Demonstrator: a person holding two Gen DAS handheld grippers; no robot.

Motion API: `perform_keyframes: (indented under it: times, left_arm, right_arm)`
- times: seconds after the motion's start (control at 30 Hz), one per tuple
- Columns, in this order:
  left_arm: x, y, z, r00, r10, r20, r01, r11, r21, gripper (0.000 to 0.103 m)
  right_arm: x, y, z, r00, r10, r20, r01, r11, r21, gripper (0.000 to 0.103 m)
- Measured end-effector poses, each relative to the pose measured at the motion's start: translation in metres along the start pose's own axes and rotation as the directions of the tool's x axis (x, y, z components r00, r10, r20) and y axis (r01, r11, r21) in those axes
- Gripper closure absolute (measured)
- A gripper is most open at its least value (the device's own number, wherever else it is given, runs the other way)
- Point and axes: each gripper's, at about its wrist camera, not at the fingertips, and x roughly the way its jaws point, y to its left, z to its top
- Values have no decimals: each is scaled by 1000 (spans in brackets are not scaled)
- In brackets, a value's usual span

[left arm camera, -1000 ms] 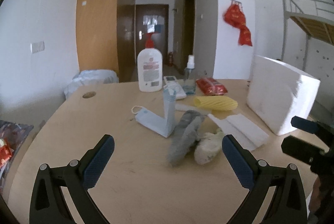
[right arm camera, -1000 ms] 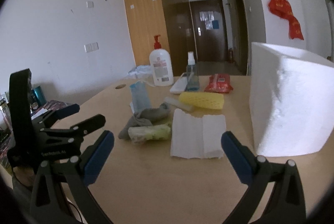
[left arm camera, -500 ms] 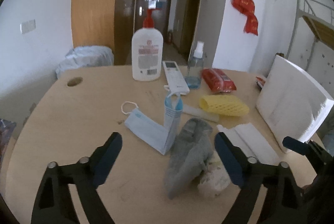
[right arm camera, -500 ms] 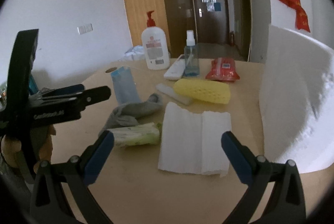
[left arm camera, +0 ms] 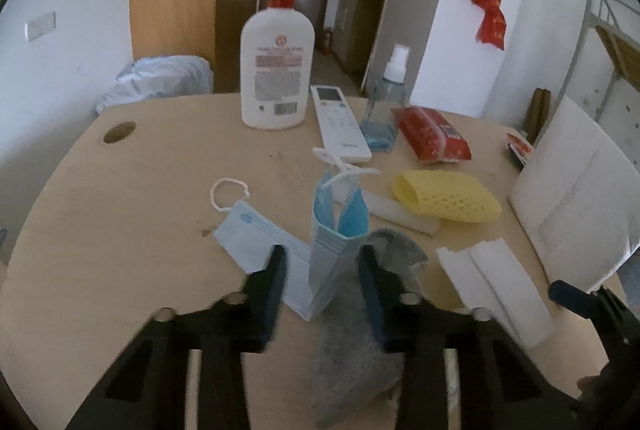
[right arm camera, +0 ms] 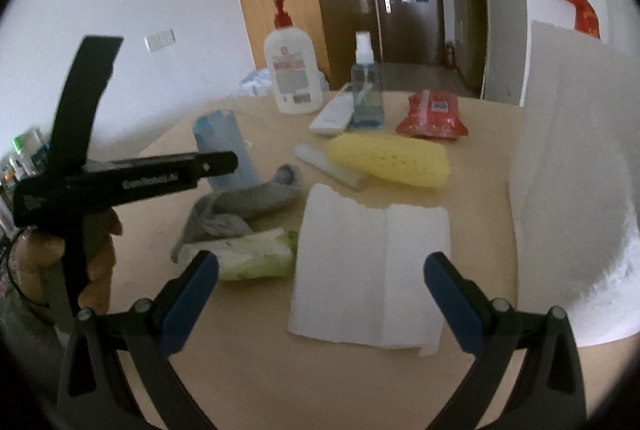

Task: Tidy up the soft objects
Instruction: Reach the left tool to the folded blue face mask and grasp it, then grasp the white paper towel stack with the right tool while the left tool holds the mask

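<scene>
The wooden table (left arm camera: 132, 213) is filling both views and carrying everything. At 3 o'clock, the white foam block (right arm camera: 576, 189) is looming large in the right wrist view, while the left wrist view is catching only its slanted face (left arm camera: 576, 197). The white paper towel (right arm camera: 372, 270) is lying flat and whole between the right claw's fingers in the right view; the left view is showing it only as a strip at 4 o'clock (left arm camera: 496, 282).

The left claw (left arm camera: 322, 284) is sitting partly closed, its 2 blue pads flanking the upright fold of the blue face mask (left arm camera: 332, 254) and the gray sock (left arm camera: 360, 350) beneath; whether the pads are touching either is unclear. Only the left view is showing the mask's flat half and its ear loop at 10 o'clock. The right claw (right arm camera: 320, 290) is spread wide, gripping nothing.

Only the right view is showing the pale green cloth roll (right arm camera: 256, 258), touching the sock's (right arm camera: 244, 205) near side. The yellow mesh sleeve (left arm camera: 448, 195) is lying at 1 o'clock. The lotion bottle (left arm camera: 278, 69), remote (left arm camera: 340, 125), spray bottle (left arm camera: 386, 109) and red packet (left arm camera: 432, 135) are lining the far edge.
</scene>
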Motion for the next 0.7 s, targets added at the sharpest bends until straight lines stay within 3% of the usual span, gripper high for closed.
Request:
perform_keyframes:
  times: [0.23, 0.3, 0.4, 0.7]
  left_arm:
    - [3, 3, 3, 1000, -4, 20, 4, 1000, 7, 75]
    - [2, 1, 4, 999, -18, 26, 18, 1000, 16, 89]
    - [2, 1, 5, 999, -24, 34, 23, 999, 22, 96]
    - [-10, 3, 6, 996, -44, 83, 43, 999, 17, 97]
  right_arm:
    - [9, -5, -1, 999, -25, -44, 26, 999, 24, 0]
    - [10, -6, 0, 998, -31, -51, 33, 999, 24, 0]
    - [13, -8, 0, 997, -41, -71, 43, 999, 29, 2]
    - [20, -6, -2, 986, -116, -122, 116, 993, -7, 27]
